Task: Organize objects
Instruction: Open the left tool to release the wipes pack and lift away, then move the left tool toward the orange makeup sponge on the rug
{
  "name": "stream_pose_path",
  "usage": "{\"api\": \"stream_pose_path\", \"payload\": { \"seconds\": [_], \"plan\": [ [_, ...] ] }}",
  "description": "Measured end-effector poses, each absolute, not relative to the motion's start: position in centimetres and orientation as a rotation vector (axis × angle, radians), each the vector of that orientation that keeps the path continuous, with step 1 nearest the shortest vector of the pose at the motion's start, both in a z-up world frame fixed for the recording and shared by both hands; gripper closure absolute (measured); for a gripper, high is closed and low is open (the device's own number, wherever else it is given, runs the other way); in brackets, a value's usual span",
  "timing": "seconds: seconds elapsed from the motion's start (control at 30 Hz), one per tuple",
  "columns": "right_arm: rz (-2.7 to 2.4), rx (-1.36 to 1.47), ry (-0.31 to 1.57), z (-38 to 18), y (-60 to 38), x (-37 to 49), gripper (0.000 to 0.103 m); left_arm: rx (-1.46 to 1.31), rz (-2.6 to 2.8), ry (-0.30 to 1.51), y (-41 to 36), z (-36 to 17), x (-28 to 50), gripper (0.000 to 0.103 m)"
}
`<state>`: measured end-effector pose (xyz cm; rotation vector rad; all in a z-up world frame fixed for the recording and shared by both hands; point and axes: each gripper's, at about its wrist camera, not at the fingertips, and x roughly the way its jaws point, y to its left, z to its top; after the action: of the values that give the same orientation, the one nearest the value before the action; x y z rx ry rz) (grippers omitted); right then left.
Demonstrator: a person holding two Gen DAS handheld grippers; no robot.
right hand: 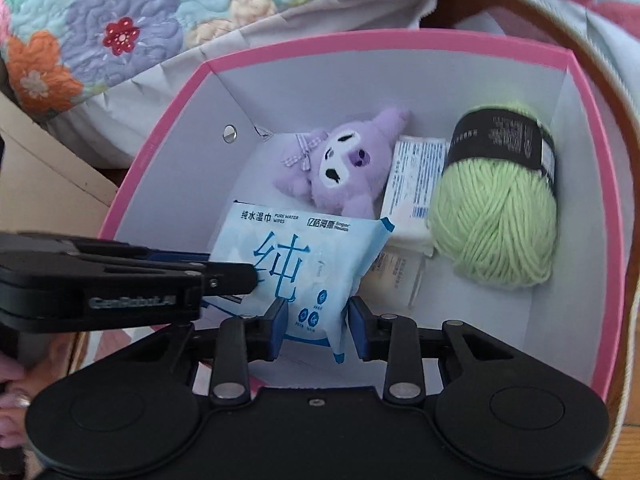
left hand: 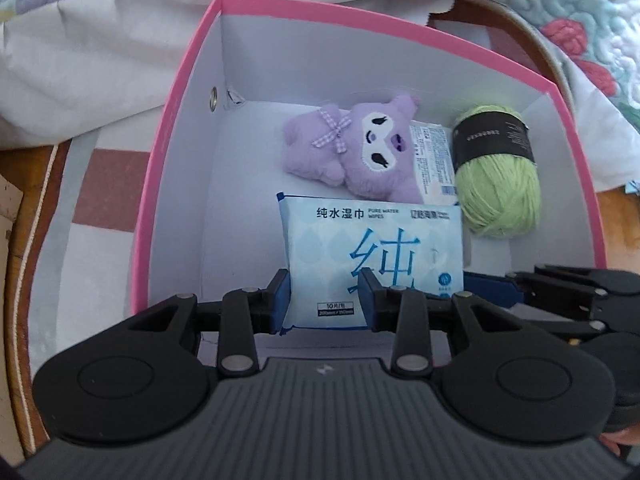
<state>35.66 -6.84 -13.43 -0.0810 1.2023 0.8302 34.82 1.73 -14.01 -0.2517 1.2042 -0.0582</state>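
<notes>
The pink-rimmed white box [left hand: 182, 92] holds a purple plush toy [left hand: 352, 148], a ball of green yarn [left hand: 496, 184] and a flat white packet [left hand: 434, 160] beside it, with a blue pack of pure water wipes [left hand: 372, 256] at the near side. Both grippers angle steeply down into the box — the left gripper [left hand: 324, 296] and the right gripper [right hand: 318, 316] each clamp a lower part of the wipes pack. Only the right wrist view shows a second pale packet [right hand: 396, 276] tucked under the pack's edge.

Pink-rimmed white box [left hand: 180, 92]; lilac plush [left hand: 352, 148] with gingham bow; green yarn [left hand: 496, 184], black band; pale-blue wipes pack [left hand: 372, 248].
</notes>
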Motion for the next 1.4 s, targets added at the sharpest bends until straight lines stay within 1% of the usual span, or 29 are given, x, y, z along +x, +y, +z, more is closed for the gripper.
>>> {"api": "stream_pose_path", "payload": {
  "seconds": [0.13, 0.2, 0.27, 0.4, 0.57, 0.77, 1.03, 1.23, 1.4],
  "plan": [
    [0.828, -0.072, 1.221, -13.7, -6.6, 35.8, 0.065, -0.267, -0.052, 1.195, 2.0, -14.4, 34.7, 0.068],
    [0.817, -0.072, 1.24, -13.8, -6.6, 35.9, 0.062, -0.256, -0.041, 1.183, 1.9, -14.1, 34.4, 0.066],
    [0.808, -0.091, 1.228, -13.7, -6.6, 35.6, 0.062, -0.258, -0.036, 1.177, 1.9, -13.9, 34.3, 0.063],
    [0.79, -0.112, 1.205, -13.1, -7.0, 35.4, 0.06, -0.262, -0.047, 1.166, 2.1, -12.9, 33.7, 0.061],
    [0.783, -0.134, 1.165, -11.6, -7.8, 34.7, 0.059, -0.193, -0.049, 1.16, 1.8, -11.1, 32.5, 0.058],
    [0.793, -0.201, 1.105, -8.2, -8.3, 33.2, 0.059, -0.187, -0.051, 1.143, 2.2, -7.7, 31.0, 0.058],
    [0.837, -0.237, 1.03, -1.8, -10.2, 30.1, 0.058, -0.143, -0.07, 1.131, 2.0, -1.9, 28.4, 0.056],
    [0.875, -0.221, 0.974, 3.0, -12.7, 27.2, 0.053, -0.134, -0.096, 1.11, 1.7, 2.4, 25.3, 0.054],
    [0.885, -0.24, 0.925, 6.4, -14.6, 24.8, 0.046, -0.109, -0.123, 1.047, 1.1, 6.1, 21.9, 0.053]
  ]
}}
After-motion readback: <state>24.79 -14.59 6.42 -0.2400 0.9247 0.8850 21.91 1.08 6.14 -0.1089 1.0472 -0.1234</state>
